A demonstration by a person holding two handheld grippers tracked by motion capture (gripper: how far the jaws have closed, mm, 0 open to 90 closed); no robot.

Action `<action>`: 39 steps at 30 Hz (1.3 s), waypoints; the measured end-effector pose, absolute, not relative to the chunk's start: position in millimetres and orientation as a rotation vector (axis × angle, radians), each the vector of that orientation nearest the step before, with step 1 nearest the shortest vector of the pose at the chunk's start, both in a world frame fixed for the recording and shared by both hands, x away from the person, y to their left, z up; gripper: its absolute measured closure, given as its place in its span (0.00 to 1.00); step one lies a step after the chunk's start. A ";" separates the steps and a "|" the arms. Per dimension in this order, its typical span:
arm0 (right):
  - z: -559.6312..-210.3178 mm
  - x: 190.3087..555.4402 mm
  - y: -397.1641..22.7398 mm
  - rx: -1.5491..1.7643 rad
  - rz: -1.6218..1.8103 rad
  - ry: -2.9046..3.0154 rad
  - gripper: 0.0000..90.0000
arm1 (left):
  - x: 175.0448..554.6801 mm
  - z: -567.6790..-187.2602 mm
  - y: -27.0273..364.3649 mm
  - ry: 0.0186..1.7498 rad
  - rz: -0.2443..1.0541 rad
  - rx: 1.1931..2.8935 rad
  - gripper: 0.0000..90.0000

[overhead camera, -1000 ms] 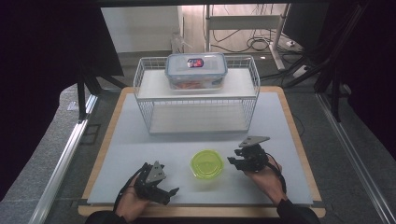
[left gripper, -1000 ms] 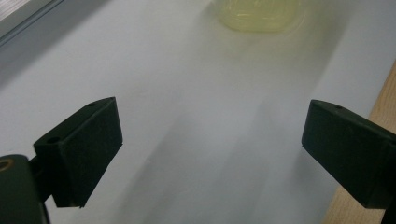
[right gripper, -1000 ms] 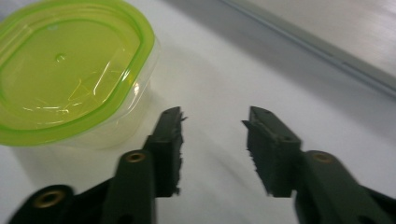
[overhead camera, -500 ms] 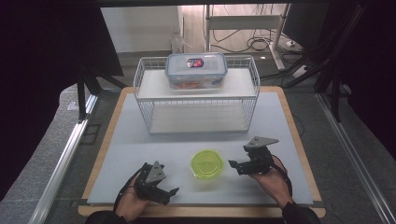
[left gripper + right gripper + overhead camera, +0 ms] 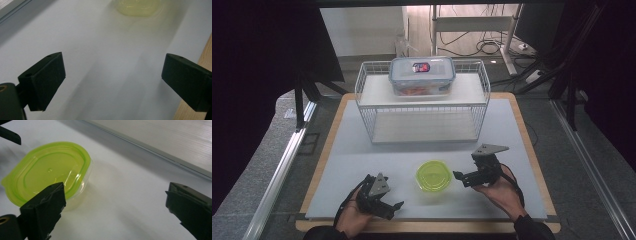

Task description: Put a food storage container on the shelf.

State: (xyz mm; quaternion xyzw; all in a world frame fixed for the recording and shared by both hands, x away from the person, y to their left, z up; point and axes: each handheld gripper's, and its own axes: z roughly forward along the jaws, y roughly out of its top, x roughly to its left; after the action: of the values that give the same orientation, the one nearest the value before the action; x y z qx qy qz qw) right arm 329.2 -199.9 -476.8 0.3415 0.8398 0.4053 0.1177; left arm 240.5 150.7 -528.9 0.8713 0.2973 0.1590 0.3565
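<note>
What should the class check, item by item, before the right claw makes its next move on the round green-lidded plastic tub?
1. Right claw open: ok; its jaws have just been opening, nothing between them.
2. Round green-lidded plastic tub free on the white table mat: ok, apart from both claws.
3. Lid seated: ok, it looks flat all round in the right gripper view.
4. Left claw open and clear of the tub: ok.
5. White wire rack, lower shelf free: ok.
6. Clear lidded box stable on the rack's top: cannot tell.
</note>
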 end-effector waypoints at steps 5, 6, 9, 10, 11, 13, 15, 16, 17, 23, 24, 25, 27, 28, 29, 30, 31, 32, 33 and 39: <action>-473.0 330.3 -193.4 1.021 1.243 2.470 0.18 | 240.7 -528.7 151.5 0.772 0.409 2.244 0.06; -472.6 330.5 -191.5 1.023 1.267 2.468 0.21 | 240.6 -528.7 151.4 0.771 0.410 2.244 0.06; -472.8 332.1 -187.5 1.028 1.296 2.489 0.27 | 240.5 -529.0 151.0 0.770 0.408 2.246 0.06; -474.3 334.0 -185.8 1.044 1.321 2.500 0.31 | 240.6 -529.1 151.0 0.769 0.408 2.247 0.06; -474.3 334.0 -185.8 1.044 1.321 2.500 0.31 | 240.6 -529.1 150.9 0.769 0.408 2.248 0.06; -476.2 336.1 -184.7 1.067 1.339 2.517 0.34 | 240.7 -529.2 150.8 0.769 0.408 2.248 0.06; -478.3 337.9 -183.6 1.084 1.338 2.532 0.38 | 240.6 -529.3 150.6 0.769 0.409 2.250 0.06; -479.1 338.7 -183.3 1.085 1.337 2.538 0.40 | 240.6 -529.3 150.5 0.768 0.410 2.250 0.06; -480.3 340.1 -183.0 1.087 1.336 2.547 0.41 | 240.6 -529.4 150.4 0.768 0.409 2.251 0.06; -482.7 345.5 -182.6 1.134 1.368 2.552 0.45 | 240.7 -529.8 150.0 0.767 0.408 2.253 0.06; -483.1 346.2 -182.5 1.139 1.373 2.551 0.47 | 240.7 -529.8 149.9 0.767 0.408 2.253 0.06; -483.7 347.0 -182.1 1.139 1.377 2.557 0.48 | 240.8 -529.9 149.9 0.767 0.408 2.254 0.06; -484.7 347.9 -180.3 1.140 1.361 2.567 0.51 | 240.9 -530.0 149.7 0.766 0.408 2.255 0.06; -485.5 348.4 -179.0 1.143 1.354 2.574 0.52 | 240.9 -530.0 149.7 0.765 0.408 2.256 0.06; -486.1 349.0 -178.2 1.148 1.354 2.577 0.53 | 240.9 -530.0 149.7 0.765 0.409 2.257 0.06; -487.6 351.7 -176.5 1.185 1.372 2.589 0.56 | 240.8 -530.1 149.6 0.765 0.409 2.257 0.06; -487.6 351.7 -176.5 1.185 1.372 2.589 0.56 | 240.8 -530.0 149.6 0.765 0.409 2.257 0.06; -488.2 352.8 -176.0 1.194 1.383 2.592 0.58 | 240.8 -530.0 149.6 0.765 0.409 2.257 0.06; -488.9 354.1 -174.8 1.208 1.390 2.599 0.60 | 240.8 -530.0 149.6 0.766 0.409 2.256 0.06; -492.8 358.7 -170.6 1.246 1.384 2.623 0.74 | 240.6 -529.8 149.8 0.764 0.409 2.256 0.06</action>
State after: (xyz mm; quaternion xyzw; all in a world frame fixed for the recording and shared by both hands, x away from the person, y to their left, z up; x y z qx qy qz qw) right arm 358.7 -170.6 -492.8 0.3870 0.8148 0.4300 -0.0375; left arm 240.6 149.8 -529.8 0.8727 0.2958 0.1582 0.3547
